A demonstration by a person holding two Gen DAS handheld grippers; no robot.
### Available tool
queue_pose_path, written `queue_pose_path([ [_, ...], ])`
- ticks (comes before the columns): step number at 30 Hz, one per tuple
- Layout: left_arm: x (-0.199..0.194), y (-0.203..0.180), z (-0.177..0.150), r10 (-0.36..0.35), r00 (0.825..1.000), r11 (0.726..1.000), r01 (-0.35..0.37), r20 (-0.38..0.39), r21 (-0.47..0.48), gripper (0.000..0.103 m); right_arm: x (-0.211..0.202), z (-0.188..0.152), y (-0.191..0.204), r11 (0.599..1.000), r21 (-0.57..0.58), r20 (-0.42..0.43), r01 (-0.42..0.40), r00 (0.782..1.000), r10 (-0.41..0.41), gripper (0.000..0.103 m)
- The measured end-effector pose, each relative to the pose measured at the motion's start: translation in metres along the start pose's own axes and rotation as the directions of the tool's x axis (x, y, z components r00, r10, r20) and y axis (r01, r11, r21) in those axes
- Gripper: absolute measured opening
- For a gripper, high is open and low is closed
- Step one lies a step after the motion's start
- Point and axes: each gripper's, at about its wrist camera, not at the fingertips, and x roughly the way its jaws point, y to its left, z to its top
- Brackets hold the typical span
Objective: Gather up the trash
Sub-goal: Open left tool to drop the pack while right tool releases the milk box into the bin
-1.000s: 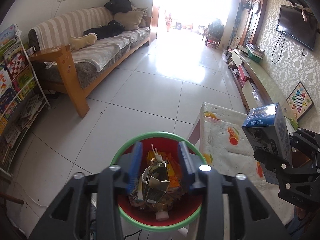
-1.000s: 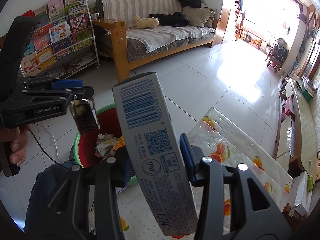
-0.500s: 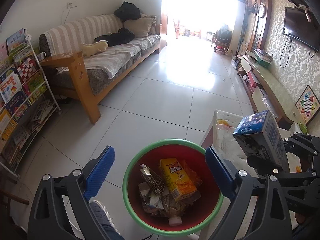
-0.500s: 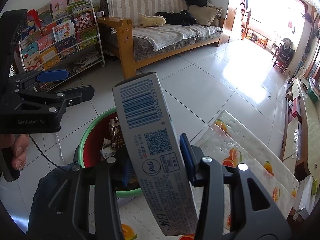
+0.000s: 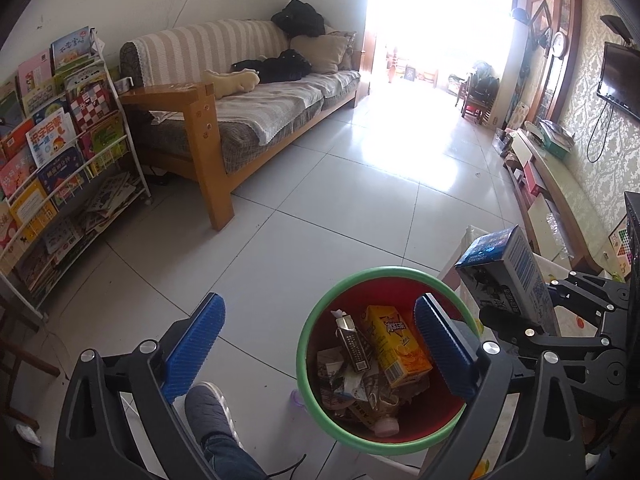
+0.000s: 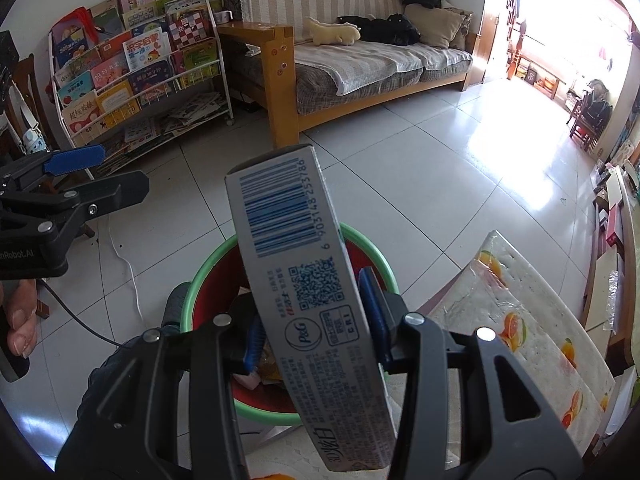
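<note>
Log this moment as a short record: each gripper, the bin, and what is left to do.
left gripper: jaws opening, nothing between them
right gripper: shut on toothpaste box
bin: green rim, red inside, on the floor beside the table
bin contents: yellow drink carton, brown carton, crumpled wrappers
remaining: toothpaste box not yet dropped in

Left gripper [image 5: 318,344] angled downward, jaws opening, nothing between them. Right gripper [image 6: 314,330] angled downward, fingers clamped on box [image 6: 304,280].
</note>
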Motion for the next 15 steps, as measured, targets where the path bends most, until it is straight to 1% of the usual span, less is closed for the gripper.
queue_pose_path([
  [5, 0.000, 0.009, -0.001, 0.010, 1.000, 1.000, -0.010, -0.001, -0.020, 0.092, 0.007, 0.001, 0.008, 1.000, -0.019, -0.014, 0.003, 1.000, -0.004, 0.043],
  [6, 0.000, 0.010, -0.002, 0.010, 1.000, 1.000, -0.010, -0.001, -0.023, 0.092, 0.007, 0.001, 0.009, 1.000, -0.021, -0.015, 0.006, 1.000, -0.006, 0.050],
  [7, 0.000, 0.010, -0.002, 0.008, 1.000, 1.000, -0.008, -0.001, -0.026, 0.092, 0.009, 0.002, 0.011, 1.000, -0.023, -0.020, 0.005, 1.000, -0.005, 0.065],
  [9, 0.000, 0.012, -0.002, 0.011, 1.000, 1.000, -0.011, -0.003, -0.026, 0.092, 0.006, 0.002, 0.013, 0.999, -0.027, -0.004, 0.022, 1.000, -0.022, 0.077],
  [10, 0.000, 0.012, -0.003, 0.012, 1.000, 1.000, -0.012, -0.002, -0.027, 0.092, 0.005, 0.002, 0.014, 0.999, -0.032, 0.003, 0.028, 1.000, -0.028, 0.087],
  [12, -0.001, 0.012, -0.004, 0.010, 1.000, 0.999, -0.010, -0.003, -0.032, 0.092, 0.003, 0.003, 0.016, 0.998, -0.043, 0.013, 0.046, 0.999, -0.045, 0.097],
  [15, -0.001, 0.013, -0.004, 0.010, 1.000, 0.999, -0.010, -0.003, -0.032, 0.093, 0.001, 0.004, 0.016, 0.997, -0.052, 0.017, 0.057, 0.998, -0.056, 0.097],
])
